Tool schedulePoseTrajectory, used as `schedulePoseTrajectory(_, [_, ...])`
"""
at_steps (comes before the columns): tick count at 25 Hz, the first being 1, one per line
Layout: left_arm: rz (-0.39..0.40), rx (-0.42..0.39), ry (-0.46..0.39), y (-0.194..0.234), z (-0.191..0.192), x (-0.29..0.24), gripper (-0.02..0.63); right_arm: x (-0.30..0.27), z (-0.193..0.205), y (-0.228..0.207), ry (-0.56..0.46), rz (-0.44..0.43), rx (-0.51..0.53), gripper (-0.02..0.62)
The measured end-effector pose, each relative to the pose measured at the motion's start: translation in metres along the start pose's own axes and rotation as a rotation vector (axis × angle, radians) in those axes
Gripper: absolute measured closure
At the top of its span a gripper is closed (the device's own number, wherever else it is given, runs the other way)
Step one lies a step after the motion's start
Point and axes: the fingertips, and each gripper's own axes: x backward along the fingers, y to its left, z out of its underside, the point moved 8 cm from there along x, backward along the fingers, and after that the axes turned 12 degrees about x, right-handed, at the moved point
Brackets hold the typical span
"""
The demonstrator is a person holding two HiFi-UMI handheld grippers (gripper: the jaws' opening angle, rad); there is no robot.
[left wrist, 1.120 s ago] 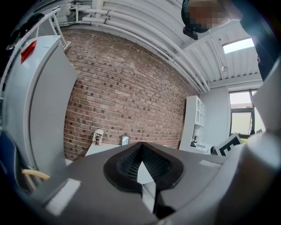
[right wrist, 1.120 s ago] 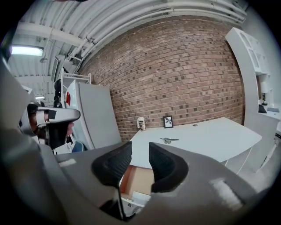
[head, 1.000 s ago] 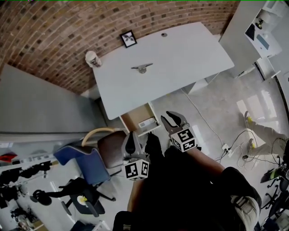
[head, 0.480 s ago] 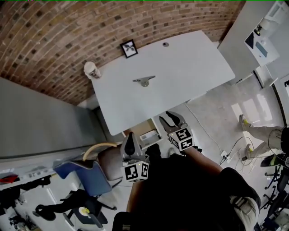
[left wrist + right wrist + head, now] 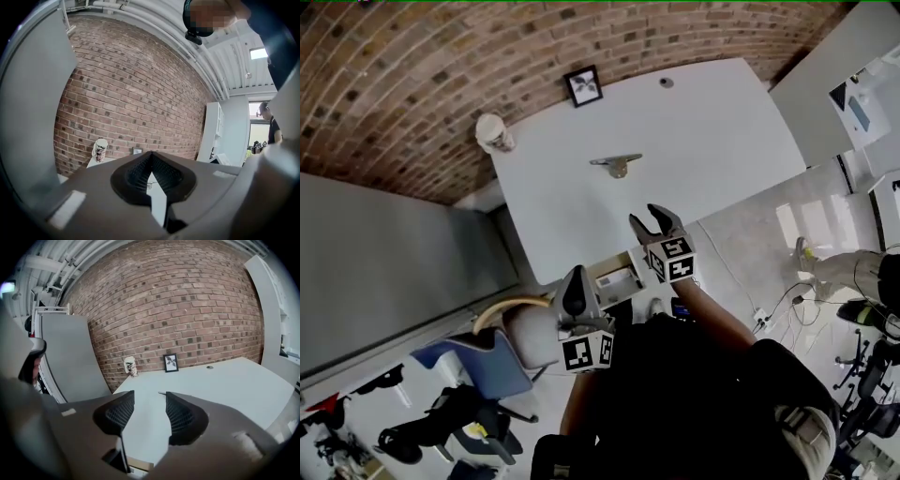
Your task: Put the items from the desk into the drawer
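On the white desk (image 5: 712,141) lie a small metal item (image 5: 617,165), a paper cup (image 5: 494,132) at the far left corner, a framed picture (image 5: 584,85) and a small round grommet (image 5: 666,82). The drawer (image 5: 614,277) stands open under the desk's near edge with a white box inside. My right gripper (image 5: 654,223) is open and empty over the desk's front edge; its own view shows the cup (image 5: 130,366), the picture (image 5: 171,362) and the metal item's tip (image 5: 161,393). My left gripper (image 5: 573,291) is shut and empty, lower, left of the drawer.
A brick wall (image 5: 441,66) backs the desk. A grey partition (image 5: 384,262) stands at the left. A brown chair (image 5: 525,328) and a blue chair (image 5: 478,361) sit below the drawer. A white cabinet (image 5: 853,75) and floor cables (image 5: 769,314) are at the right.
My right gripper has moved forward from beside the drawer to over the desk's front edge. The left gripper stays low and shut. The head view has shifted closer.
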Motion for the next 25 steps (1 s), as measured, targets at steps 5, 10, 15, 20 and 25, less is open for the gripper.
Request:
schedulePoseTrajectory(5, [-0.005,0.025,0.036,0.023,-0.002,-0.021,0.592,-0.055,0.007,-0.009,0.066,0.039,-0.064,0.371])
schedulePoseTrajectory(10, [-0.008,0.038,0.050,0.042,-0.004,-0.038,0.592,-0.103,0.016,-0.020,0.129,0.080,-0.088,0.359])
schedulePoseTrajectory(15, [-0.012,0.052,0.075,0.058,-0.001,-0.051,0.592,-0.146,0.037,-0.035,0.209,0.130,-0.138,0.334])
schedulePoseTrajectory(20, [-0.032,0.072,0.096,0.074,0.003,-0.059,0.592,-0.179,0.052,-0.047,0.272,0.170,-0.167,0.298])
schedulePoseTrajectory(25, [-0.055,0.083,0.110,0.090,0.005,-0.062,0.592,-0.203,0.059,-0.059,0.305,0.210,-0.168,0.291])
